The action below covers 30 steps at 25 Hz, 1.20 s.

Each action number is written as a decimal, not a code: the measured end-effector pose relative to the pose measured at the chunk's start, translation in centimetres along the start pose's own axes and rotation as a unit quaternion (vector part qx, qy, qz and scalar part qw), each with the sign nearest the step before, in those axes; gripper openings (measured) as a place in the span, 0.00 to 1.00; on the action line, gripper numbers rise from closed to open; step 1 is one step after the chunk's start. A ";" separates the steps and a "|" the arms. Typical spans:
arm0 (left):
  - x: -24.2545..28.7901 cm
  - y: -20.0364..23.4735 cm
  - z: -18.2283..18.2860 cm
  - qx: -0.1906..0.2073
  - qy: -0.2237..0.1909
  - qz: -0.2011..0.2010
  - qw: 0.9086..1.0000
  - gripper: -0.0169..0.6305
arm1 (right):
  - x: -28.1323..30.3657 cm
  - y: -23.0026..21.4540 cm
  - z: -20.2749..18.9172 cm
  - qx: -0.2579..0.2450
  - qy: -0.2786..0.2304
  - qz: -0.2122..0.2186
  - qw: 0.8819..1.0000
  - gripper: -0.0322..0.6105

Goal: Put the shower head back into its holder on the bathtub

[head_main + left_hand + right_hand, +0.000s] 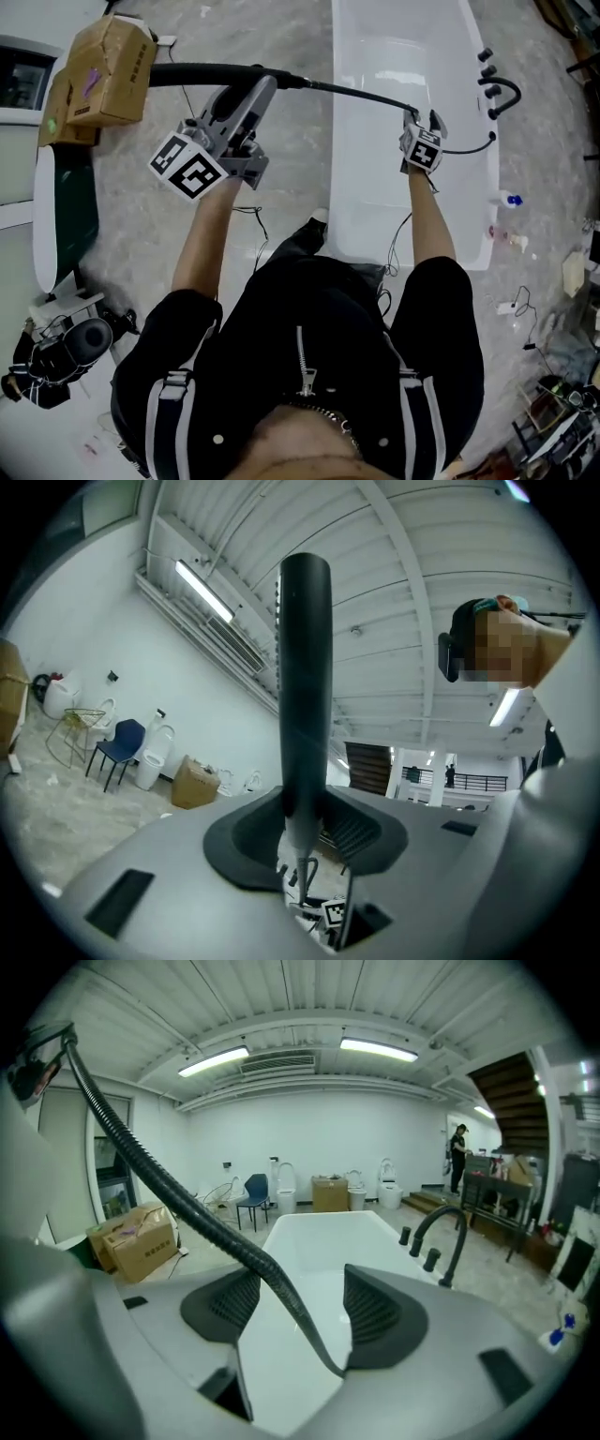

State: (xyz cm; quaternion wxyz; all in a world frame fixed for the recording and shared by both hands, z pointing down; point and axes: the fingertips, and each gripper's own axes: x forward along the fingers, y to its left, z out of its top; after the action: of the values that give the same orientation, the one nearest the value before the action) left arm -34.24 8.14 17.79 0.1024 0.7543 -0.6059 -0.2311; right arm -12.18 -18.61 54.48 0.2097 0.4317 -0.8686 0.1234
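Head view: left gripper [265,86] holds shower head [202,73], long axis crosswise, left of bathtub [394,47]; holder prob. among black fittings [495,89] on tub's right rim, nearer right gripper [423,120].
Left gripper view: jaws clenched on shower head [306,667].
Right gripper view: jaws apart, hose [187,1206] btwn, unpinched.

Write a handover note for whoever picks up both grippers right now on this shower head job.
Left gripper: shut on the black shower head, held over the floor to the left of the bathtub.
Right gripper: jaws apart over the tub; the hose runs between them, unclamped.
Done: shower head in hand.
Left: carry it to the black fittings beside the faucet on the tub's right rim and seat it. I cannot tell which fitting is the holder.
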 end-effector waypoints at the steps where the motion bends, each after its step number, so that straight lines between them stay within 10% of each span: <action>1: -0.7 0.7 0.4 0.001 -0.004 0.009 1.000 0.25 | 0.2 -0.5 0.3 0.009 -0.001 -0.005 1.000 0.51; 10: -5.1 5.1 2.0 0.018 0.002 0.075 0.997 0.25 | -0.6 -4.7 3.6 0.037 -0.038 -0.043 0.998 0.47; 15: -5.4 4.4 1.4 0.044 0.026 0.068 0.996 0.25 | -1.7 -5.3 6.2 -0.011 -0.062 -0.070 0.996 0.25; 30: -1.3 6.2 -3.3 0.048 0.089 0.081 0.992 0.25 | -7.4 -8.3 5.7 -0.025 -0.055 -0.067 0.996 0.15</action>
State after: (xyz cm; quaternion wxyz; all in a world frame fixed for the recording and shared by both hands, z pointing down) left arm -38.25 7.43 23.64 0.1382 0.7241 -0.6641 -0.1247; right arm -2.97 -20.63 46.27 0.1801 0.4895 -0.8509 0.0628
